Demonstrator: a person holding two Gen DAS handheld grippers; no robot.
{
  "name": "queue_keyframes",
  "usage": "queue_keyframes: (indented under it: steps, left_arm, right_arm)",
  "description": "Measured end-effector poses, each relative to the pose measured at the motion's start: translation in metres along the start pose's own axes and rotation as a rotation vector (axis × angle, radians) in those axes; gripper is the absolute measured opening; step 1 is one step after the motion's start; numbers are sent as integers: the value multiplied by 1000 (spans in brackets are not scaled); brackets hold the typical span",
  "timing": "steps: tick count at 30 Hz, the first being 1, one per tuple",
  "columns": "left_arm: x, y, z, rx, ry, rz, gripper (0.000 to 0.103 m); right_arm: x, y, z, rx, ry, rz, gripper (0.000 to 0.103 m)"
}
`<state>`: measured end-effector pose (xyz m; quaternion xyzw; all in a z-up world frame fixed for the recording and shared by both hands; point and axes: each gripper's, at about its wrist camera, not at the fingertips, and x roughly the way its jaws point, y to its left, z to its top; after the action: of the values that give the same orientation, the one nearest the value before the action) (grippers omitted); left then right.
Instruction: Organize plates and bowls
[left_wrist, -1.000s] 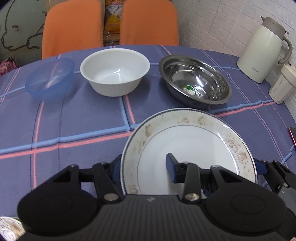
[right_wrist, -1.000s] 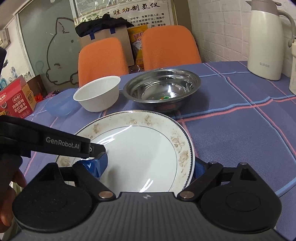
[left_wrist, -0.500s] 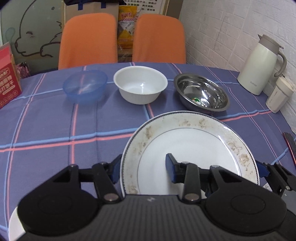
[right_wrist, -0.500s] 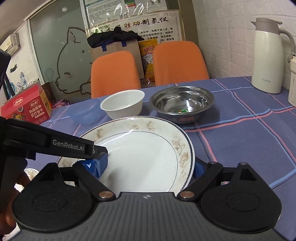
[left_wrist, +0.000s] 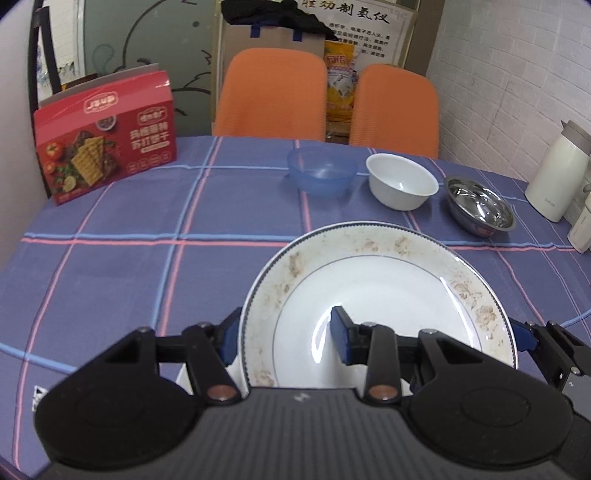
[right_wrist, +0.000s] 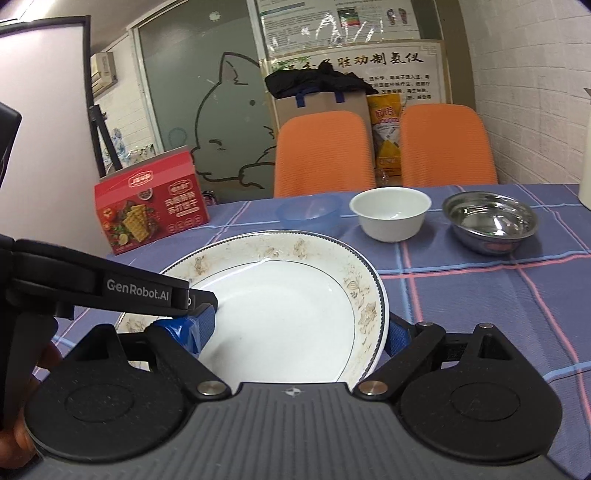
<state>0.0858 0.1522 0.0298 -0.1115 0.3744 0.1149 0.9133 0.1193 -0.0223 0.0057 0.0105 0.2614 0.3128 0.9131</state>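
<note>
I am carrying a floral-rimmed plate (left_wrist: 380, 295) above the checked table (left_wrist: 129, 258), my left gripper (left_wrist: 284, 334) and right gripper (right_wrist: 295, 334) each pinching opposite rims. Keeping both grips level and moving together is preventing slips. The plate is round, face up, tilting slightly.

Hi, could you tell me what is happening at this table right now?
A person holds one floral-rimmed plate with both grippers: the left gripper pinches its left rim, the right gripper its right side. It is above the checked tablecloth. Beyond stand a blue bowl, white bowl and steel bowl.
</note>
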Motion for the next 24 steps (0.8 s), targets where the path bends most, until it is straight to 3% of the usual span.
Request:
queue_keyframes:
  steps: [7,16,20,24]
  left_arm:
    - [-5,34,-29,-49,33,20,37]
    - [1,44,-40,-62,38,-20,40]
    - [-5,50,-41,-77,13,-46,53]
    - [-26,47,-37,-44,-78,-25,64]
  right_arm:
    - [2,33,-20,-27,58,51,79]
    - [7,45,-34,-61,78,29,79]
    - [7,47,-37,-111,84,20,79]
    - [9,37,-36,-72,98,28,78]
